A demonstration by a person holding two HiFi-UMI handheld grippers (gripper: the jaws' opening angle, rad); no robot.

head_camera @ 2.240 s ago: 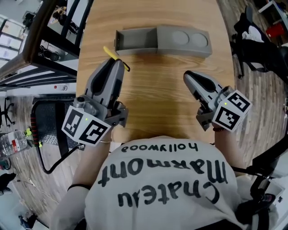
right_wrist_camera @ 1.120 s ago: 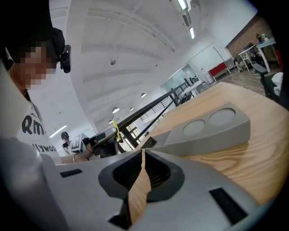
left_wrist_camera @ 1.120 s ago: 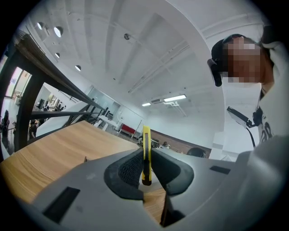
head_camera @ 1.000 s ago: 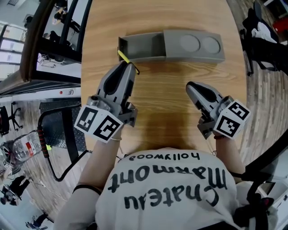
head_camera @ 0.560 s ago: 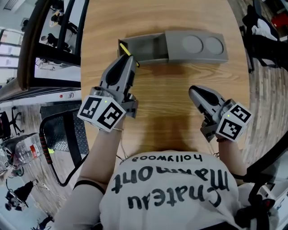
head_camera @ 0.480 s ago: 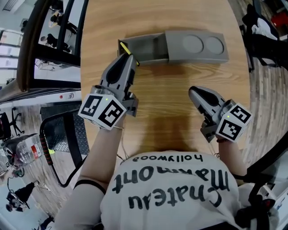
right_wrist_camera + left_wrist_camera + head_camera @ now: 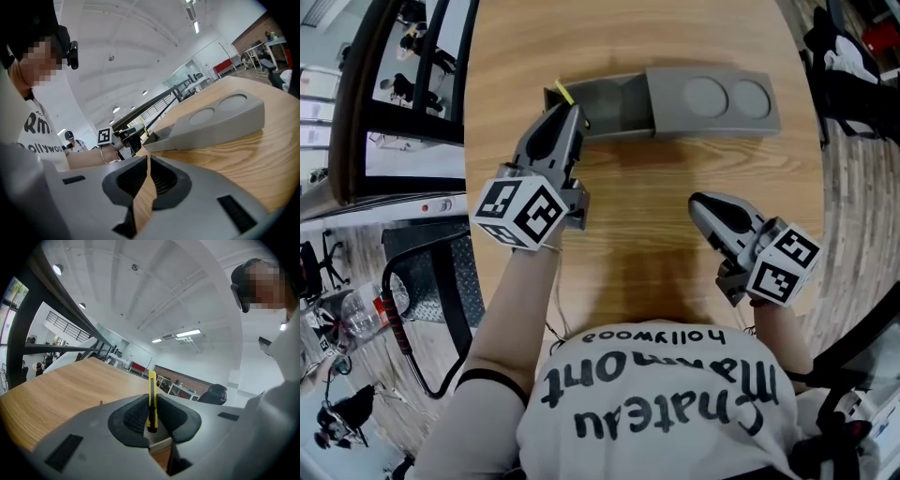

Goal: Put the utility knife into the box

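As left tool [image 7: 567, 115] clamps utility knife [image 7: 152, 397], tip pointing forward at box [image 7: 667, 94], right tool [image 7: 703, 204] pressed together.

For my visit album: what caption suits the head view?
Left tool holds a yellow knife at the open end of the grey box; the shut right tool is empty.

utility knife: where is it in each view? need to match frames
Head view: utility knife upper left, yellow tip beyond the left hand-held gripper, by the open box.
Left gripper view: knife centre, upright between jaws.
Right gripper view: faint yellow sliver, left of centre.
Shared landmark: grey box.
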